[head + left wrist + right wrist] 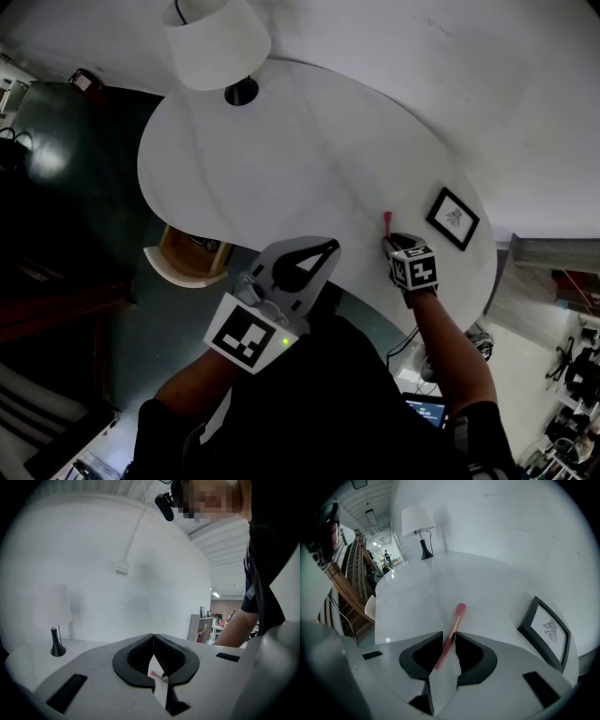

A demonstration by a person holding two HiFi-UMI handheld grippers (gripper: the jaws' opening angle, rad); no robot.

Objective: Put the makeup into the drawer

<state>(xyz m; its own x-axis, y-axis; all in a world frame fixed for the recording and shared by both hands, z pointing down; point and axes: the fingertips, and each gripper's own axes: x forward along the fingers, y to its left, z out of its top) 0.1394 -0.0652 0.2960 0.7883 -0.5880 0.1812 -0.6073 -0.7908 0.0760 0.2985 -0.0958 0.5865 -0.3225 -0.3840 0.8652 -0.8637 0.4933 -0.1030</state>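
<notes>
A pink makeup brush (457, 616) lies at a slant on the white round table (281, 159), left of a framed picture. My right gripper (450, 637) points steeply down at the table and is shut on the brush's handle, the bristle end sticking out beyond the jaws. In the head view the brush (387, 221) shows just past the right gripper (392, 242). My left gripper (323, 251) hovers shut and empty over the table's near edge. Through its jaw gap in the left gripper view (153, 637) a bit of the brush (156, 674) shows. What looks like an open drawer (187, 255), wooden inside, juts out under the table's left edge.
A white-shaded lamp (217, 42) on a black base stands at the table's far side by the wall. A black-framed picture (454, 218) lies right of the brush. A wooden chair (344, 588) stands at the table's left. Dark floor lies left of the table.
</notes>
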